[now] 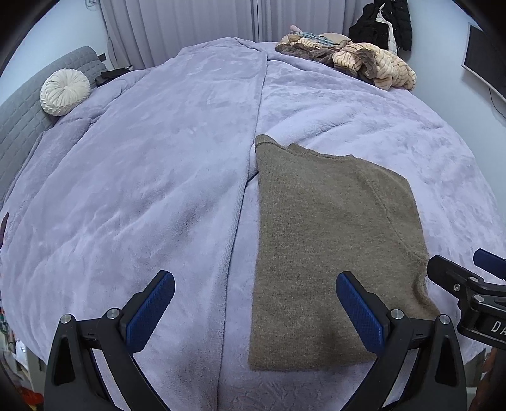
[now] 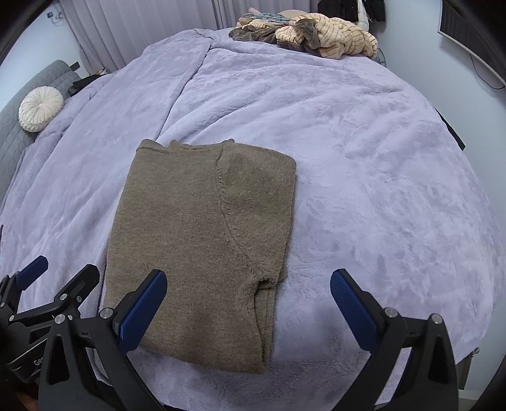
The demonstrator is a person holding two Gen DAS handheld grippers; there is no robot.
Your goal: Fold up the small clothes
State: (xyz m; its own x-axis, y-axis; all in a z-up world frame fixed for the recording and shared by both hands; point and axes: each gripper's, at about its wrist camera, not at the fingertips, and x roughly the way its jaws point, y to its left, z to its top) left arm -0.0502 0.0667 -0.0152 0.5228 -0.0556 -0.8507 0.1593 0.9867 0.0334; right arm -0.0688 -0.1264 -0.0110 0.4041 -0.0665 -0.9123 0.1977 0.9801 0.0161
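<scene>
A brown knit sweater (image 1: 329, 240) lies folded into a long rectangle on the lilac blanket (image 1: 142, 189); it also shows in the right wrist view (image 2: 202, 246). My left gripper (image 1: 254, 311) is open and empty, held above the sweater's near left edge. My right gripper (image 2: 248, 311) is open and empty, above the sweater's near right corner. The right gripper also shows at the right edge of the left wrist view (image 1: 468, 278), and the left gripper at the lower left of the right wrist view (image 2: 53, 278).
A pile of tan striped and brown clothes (image 1: 351, 60) lies at the bed's far right corner, also in the right wrist view (image 2: 310, 34). A round white cushion (image 1: 64, 91) leans on the grey headboard (image 1: 19, 126). Dark coats (image 1: 382, 25) hang by the wall.
</scene>
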